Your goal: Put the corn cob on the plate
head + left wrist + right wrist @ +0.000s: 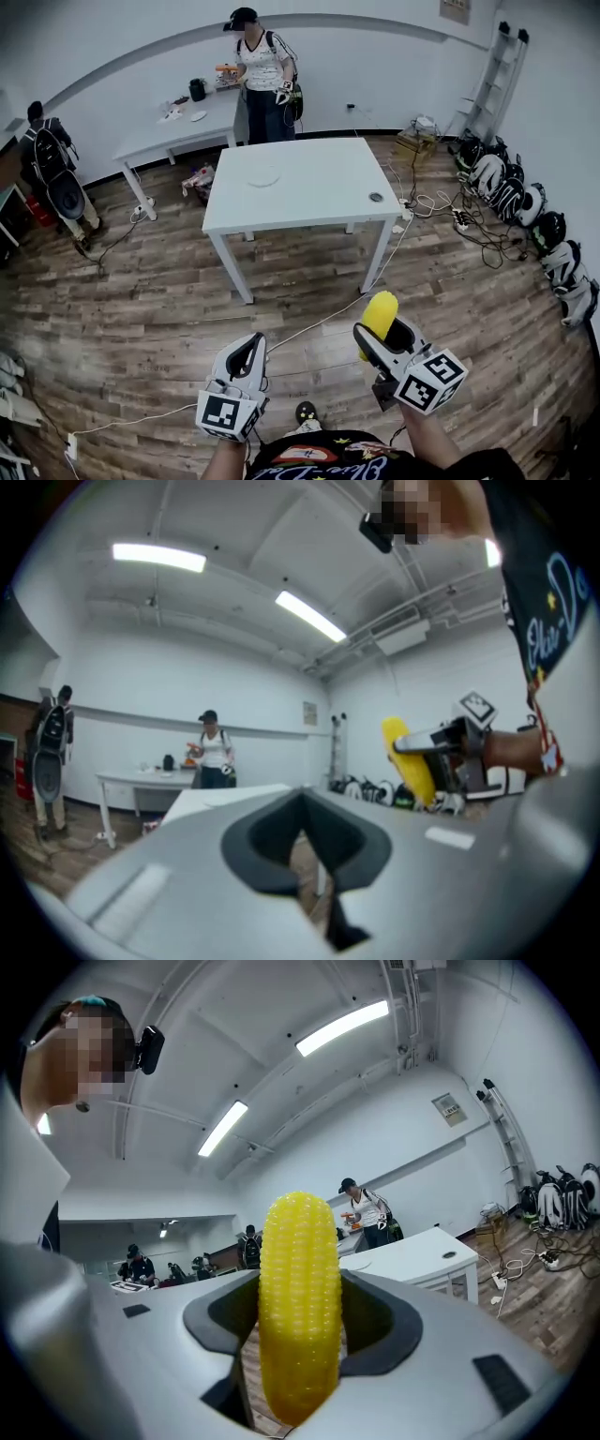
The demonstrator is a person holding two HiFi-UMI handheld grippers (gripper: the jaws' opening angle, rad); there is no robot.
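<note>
Item, right gripper (382, 339): held well short of the desk (330, 192), on its near side, over the wooden floor (141, 309). Its jaws are closed onto the corn cob (380, 315), which stands upright between them, clamped low with the rounded tip free above; the grip looks centred. Item, left gripper (246, 358): also on the desk's near side, jaws brought together with nothing between them. Step in hand, by judgement: carrying the cob to the desk; no part of the placing is done. To do it well, hold the clamp steady, come up to the desk's near edge and reach over it to the plate. Tip the cob toward lying flat and lower it until it rests on the plate before parting the jaws, since a round cob let go upright or from a height would likely roll off. Item, plate (263, 175): white, on the desk left of its middle, nothing seen on it. Item, small dark round object (376, 197): near the desk's right edge, well apart from the plate. Beyond the desk: a second desk (173, 136) by the wall, with a person (265, 80) standing at it.
</note>
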